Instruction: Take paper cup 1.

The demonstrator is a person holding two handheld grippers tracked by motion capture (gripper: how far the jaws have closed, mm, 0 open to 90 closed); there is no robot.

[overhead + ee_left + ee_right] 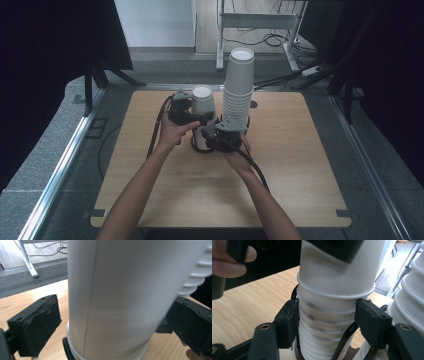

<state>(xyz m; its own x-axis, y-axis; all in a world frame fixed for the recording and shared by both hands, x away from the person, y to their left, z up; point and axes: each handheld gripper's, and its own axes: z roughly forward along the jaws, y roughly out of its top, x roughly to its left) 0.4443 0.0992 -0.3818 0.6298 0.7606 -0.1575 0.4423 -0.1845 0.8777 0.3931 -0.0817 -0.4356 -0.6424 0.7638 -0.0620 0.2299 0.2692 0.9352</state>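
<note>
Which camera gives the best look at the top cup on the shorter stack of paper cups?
The left gripper view: the top cup stands close up between that gripper's open jaws, untouched. The right gripper view shows its rim, sitting over the shorter stack clamped by the right gripper. The high view shows it small, from above.

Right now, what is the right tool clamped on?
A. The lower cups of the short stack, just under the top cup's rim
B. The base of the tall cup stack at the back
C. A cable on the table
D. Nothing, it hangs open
A: in the right gripper view the right tool has both pads pressed against the lower cups of the short stack, just below the rim of the top cup.
</note>
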